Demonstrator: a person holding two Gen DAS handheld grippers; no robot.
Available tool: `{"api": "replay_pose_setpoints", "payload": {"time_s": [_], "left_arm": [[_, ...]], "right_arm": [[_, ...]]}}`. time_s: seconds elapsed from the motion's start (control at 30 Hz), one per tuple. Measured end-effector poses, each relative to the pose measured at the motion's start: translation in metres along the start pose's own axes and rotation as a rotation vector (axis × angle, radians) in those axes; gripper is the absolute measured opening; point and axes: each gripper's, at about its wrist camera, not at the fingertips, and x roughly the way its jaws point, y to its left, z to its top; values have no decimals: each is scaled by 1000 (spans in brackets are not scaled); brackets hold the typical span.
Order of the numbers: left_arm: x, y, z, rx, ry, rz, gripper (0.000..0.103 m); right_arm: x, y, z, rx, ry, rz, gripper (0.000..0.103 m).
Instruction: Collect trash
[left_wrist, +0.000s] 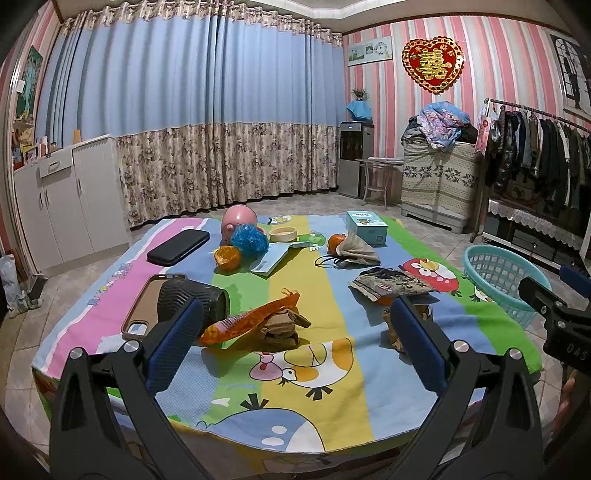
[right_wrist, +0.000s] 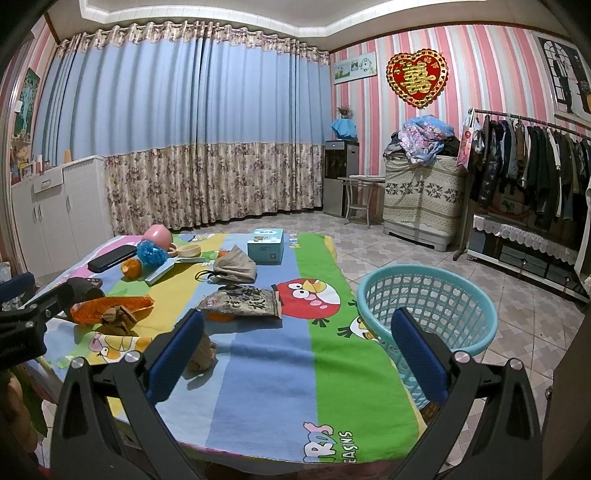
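My left gripper (left_wrist: 295, 325) is open and empty above the near side of the table (left_wrist: 314, 413). Beyond it lie an orange wrapper (left_wrist: 251, 317) on crumpled brown paper (left_wrist: 282, 328), and a second brown scrap (left_wrist: 397, 325) partly behind the right finger. A dark snack bag (left_wrist: 391, 284) and orange peel (left_wrist: 227, 256) lie farther off. My right gripper (right_wrist: 295, 332) is open and empty; a brown scrap (right_wrist: 203, 354) sits by its left finger. The turquoise basket (right_wrist: 428, 302) stands on the floor right of the table and also shows in the left wrist view (left_wrist: 498, 273).
The table also holds a phone case (left_wrist: 144, 306), a black roll (left_wrist: 192, 299), a black wallet (left_wrist: 179, 245), a pink piggy bank (left_wrist: 238, 219), a blue mesh ball (left_wrist: 249, 240), a tissue box (left_wrist: 365, 227), a grey mask (left_wrist: 354, 251). Cabinet left, clothes rack right.
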Motion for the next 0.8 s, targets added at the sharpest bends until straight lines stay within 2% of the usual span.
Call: {"api": "replay_pose_setpoints", "payload": {"time_s": [0.8], "left_arm": [[11,9,0,-19,8,-16,98]], "right_arm": [[2,2,-1,-2,6,-11,99]]}}
